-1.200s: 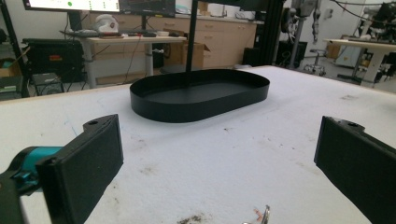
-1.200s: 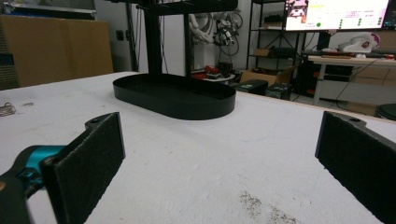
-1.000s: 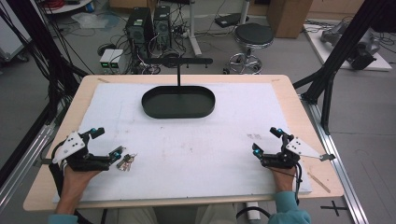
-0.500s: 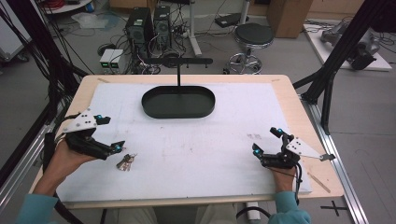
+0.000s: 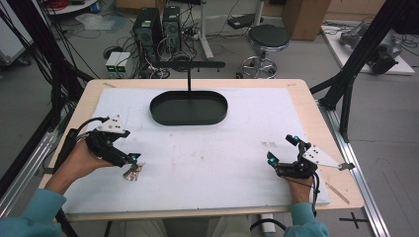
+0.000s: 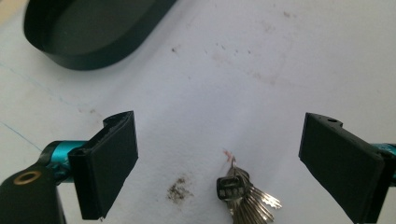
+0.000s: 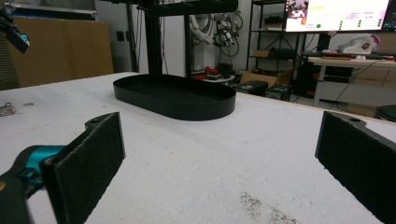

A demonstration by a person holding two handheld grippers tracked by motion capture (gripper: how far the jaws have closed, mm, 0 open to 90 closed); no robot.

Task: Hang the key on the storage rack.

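One bunch of keys (image 6: pixel 243 196) lies flat on the white mat (image 5: pixel 207 148), at the left front part of the table (image 5: pixel 316 98). The left gripper (image 6: pixel 219 154) hangs just above it with its jaws wide apart and nothing between them. In the left gripper view the bunch sits between the two jaws, a little nearer to the camera than the pads.

The bunch looks like several thin metal keys fanned out from one ring, with one dark plastic head on top. The exact number of keys cannot be counted. It is probably light but loose: the keys are stiff, yet they can swing and slide on the ring. Metal blades are likely slippery, so the best hold seems to be across the heads near the ring, where the bunch is thickest.

The right gripper (image 5: pixel 284 155) rests on the mat at the right front, well apart from the keys. Its jaws are also wide open and empty.

There is one black oval tray (image 5: pixel 188 107) at the far middle of the mat, with one stand (image 5: pixel 189 74) behind it.
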